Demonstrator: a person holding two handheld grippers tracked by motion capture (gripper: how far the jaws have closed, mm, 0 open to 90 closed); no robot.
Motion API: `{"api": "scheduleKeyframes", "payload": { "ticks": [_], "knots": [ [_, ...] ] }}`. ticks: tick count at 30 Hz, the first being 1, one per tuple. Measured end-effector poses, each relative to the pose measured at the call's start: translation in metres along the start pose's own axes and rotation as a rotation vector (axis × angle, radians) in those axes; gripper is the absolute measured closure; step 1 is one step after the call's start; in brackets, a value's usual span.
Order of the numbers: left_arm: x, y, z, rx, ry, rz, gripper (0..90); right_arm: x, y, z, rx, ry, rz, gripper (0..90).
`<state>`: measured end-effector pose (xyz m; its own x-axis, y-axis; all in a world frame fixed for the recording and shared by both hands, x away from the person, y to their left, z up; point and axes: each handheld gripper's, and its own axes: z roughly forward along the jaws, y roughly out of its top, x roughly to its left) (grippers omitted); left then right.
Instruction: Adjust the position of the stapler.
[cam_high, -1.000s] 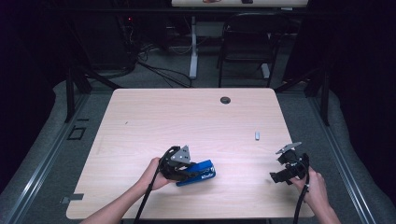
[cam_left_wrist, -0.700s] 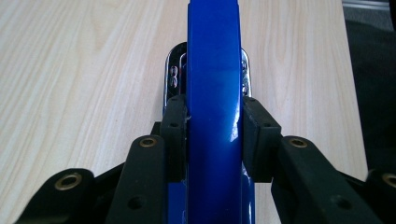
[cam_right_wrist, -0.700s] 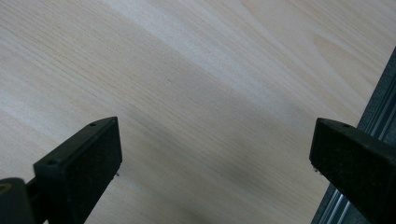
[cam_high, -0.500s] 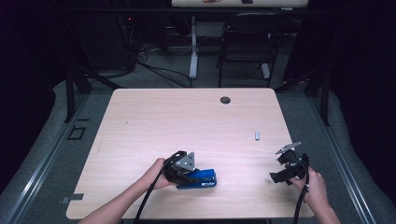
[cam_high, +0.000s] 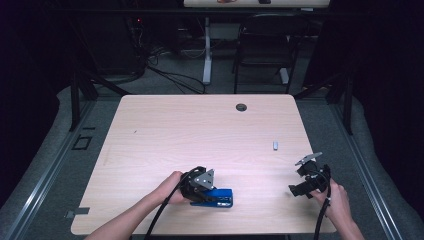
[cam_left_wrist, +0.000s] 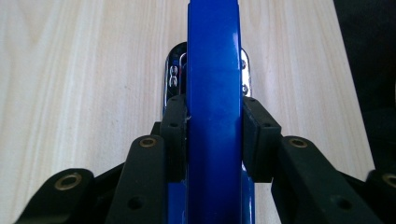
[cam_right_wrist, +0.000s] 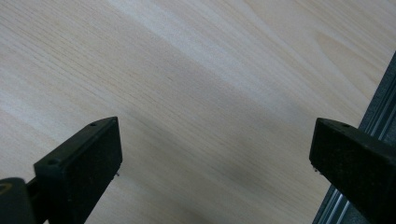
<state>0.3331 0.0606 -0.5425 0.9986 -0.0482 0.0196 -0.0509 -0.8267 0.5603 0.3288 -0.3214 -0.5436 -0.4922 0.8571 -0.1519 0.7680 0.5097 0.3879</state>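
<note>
While left gripper (cam_high: 212, 192) jaws clamp one blue stapler (cam_left_wrist: 214, 93) | right gripper (cam_high: 296, 190) jaws wide, holding nothing | one table (cam_high: 200, 130)

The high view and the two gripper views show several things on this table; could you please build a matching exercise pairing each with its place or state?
Things:
1. blue stapler
2. right tool
3. small grey block
4. round black grommet

Place or state:
A. at the table's far edge
B. clamped in the left tool
C. open, nothing between the jaws
D. alone on bare wood, right side

Pairs: 1-B, 2-C, 3-D, 4-A
</note>
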Motion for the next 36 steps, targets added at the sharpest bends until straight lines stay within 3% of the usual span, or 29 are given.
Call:
{"api": "scheduleKeyframes", "payload": {
  "ticks": [8, 11, 12, 14, 18, 20, 23, 26, 28, 33, 36],
  "knots": [
    [0.001, -0.003, 0.000, -0.016, -0.004, -0.020, 65.4, 0.000, 0.000, -0.002, -0.007, 0.007, -0.005, 2.8],
    [0.003, -0.003, -0.002, -0.033, 0.014, -0.056, 53.6, 0.000, 0.000, -0.003, -0.012, 0.006, -0.002, 2.9],
    [0.004, -0.003, -0.005, -0.059, 0.040, -0.093, 48.3, 0.001, 0.000, -0.003, -0.015, 0.009, -0.001, 3.2],
    [0.005, -0.004, -0.008, -0.086, 0.059, -0.118, 40.6, 0.001, 0.000, -0.004, -0.017, 0.007, -0.005, 3.6],
    [0.007, -0.005, -0.013, -0.113, 0.069, -0.160, 30.6, 0.003, 0.001, -0.004, -0.028, 0.008, -0.007, 4.7],
    [0.007, -0.006, -0.016, -0.143, 0.078, -0.197, 19.8, 0.005, 0.002, -0.007, -0.039, 0.019, -0.011, 5.4],
    [0.008, -0.006, -0.020, -0.152, 0.089, -0.210, 14.7, 0.007, 0.003, -0.008, -0.048, 0.022, -0.016, 6.1],
    [0.006, -0.006, -0.024, -0.160, 0.106, -0.225, 9.1, 0.011, 0.005, -0.014, -0.093, 0.001, -0.024, 9.1],
    [0.005, -0.006, -0.026, -0.166, 0.118, -0.237, 6.6, 0.016, 0.008, -0.023, -0.147, 0.018, -0.026, 11.8],
    [0.006, -0.007, -0.031, -0.169, 0.127, -0.304, 0.4, 0.027, 0.014, -0.030, -0.175, 0.051, -0.046, 12.7],
    [0.005, -0.007, -0.031, -0.181, 0.131, -0.310, 0.1, 0.031, 0.015, -0.033, -0.202, 0.061, -0.049, 13.2]
  ]
}}
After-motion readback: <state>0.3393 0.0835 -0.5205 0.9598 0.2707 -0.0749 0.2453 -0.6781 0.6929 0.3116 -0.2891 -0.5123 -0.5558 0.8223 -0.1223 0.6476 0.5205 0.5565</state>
